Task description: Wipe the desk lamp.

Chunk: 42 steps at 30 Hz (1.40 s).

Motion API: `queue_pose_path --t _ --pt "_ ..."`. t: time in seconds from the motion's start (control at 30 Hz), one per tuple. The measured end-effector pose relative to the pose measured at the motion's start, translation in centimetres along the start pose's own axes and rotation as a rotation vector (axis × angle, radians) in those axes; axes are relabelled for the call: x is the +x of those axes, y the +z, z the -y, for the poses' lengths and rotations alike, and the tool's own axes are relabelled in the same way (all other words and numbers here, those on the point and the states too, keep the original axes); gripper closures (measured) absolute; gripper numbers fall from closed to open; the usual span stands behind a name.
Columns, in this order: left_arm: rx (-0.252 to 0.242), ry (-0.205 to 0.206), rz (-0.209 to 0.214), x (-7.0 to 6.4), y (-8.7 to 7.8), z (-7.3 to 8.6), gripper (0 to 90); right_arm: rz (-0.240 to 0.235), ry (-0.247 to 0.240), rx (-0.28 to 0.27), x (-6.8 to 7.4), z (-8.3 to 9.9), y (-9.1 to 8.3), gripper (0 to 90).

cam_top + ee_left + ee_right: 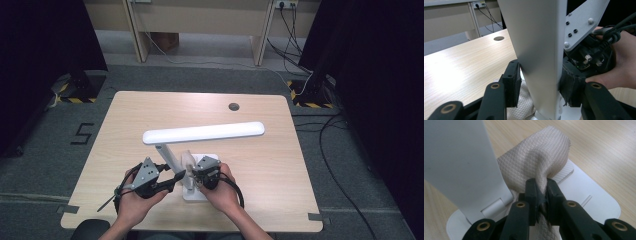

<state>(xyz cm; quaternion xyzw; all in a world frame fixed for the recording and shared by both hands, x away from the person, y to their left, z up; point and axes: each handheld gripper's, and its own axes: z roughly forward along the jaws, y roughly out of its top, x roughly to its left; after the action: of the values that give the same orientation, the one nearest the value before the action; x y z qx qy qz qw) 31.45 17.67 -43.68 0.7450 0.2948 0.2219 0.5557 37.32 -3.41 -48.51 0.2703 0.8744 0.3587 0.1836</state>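
A white desk lamp stands near the table's front edge, with a long flat head (202,133), a slanted stem (167,157) and a flat base (195,192). My left gripper (177,176) is shut on the stem (536,50): both pads (512,80) press its sides low down. My right gripper (541,192) is shut on a bunched beige waffle-weave cloth (544,155). The cloth rests on the base (594,202) against the stem's foot (461,165). In the high view the right gripper (192,175) sits over the base, just right of the stem.
The light wooden table (125,120) has a round cable hole (233,106) at the back. The lamp head overhangs the table's middle. Cables (320,125) lie on the floor to the right, and dark stands flank the table.
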Motion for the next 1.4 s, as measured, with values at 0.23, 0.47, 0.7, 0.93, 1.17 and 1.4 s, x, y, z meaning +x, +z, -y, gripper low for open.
queue_pose_path --t 0.23,0.47,0.7,0.93,1.17,1.4 --pt "0.001 0.001 -0.001 0.0 0.0 0.0 54.6 0.009 0.028 0.013 -0.2 0.5 -0.2 82.3" --pt "0.002 0.002 -0.003 -0.1 0.0 0.0 54.6 0.020 0.022 0.022 -1.0 1.2 -0.6 82.2" --pt "0.002 0.003 -0.004 -0.1 0.0 0.0 54.6 0.043 0.046 0.032 -1.7 1.9 -1.0 82.2" --pt "0.002 0.002 -0.003 0.0 0.0 0.0 54.6 0.073 0.059 0.043 -2.7 2.7 -1.7 82.2" --pt "0.001 0.001 -0.003 0.0 0.0 0.0 54.6 0.112 0.068 0.052 -3.7 3.5 -2.2 82.3" --pt "0.002 0.002 -0.004 -0.1 0.0 0.0 54.6 0.145 0.090 0.068 -4.6 4.2 -2.8 82.3"
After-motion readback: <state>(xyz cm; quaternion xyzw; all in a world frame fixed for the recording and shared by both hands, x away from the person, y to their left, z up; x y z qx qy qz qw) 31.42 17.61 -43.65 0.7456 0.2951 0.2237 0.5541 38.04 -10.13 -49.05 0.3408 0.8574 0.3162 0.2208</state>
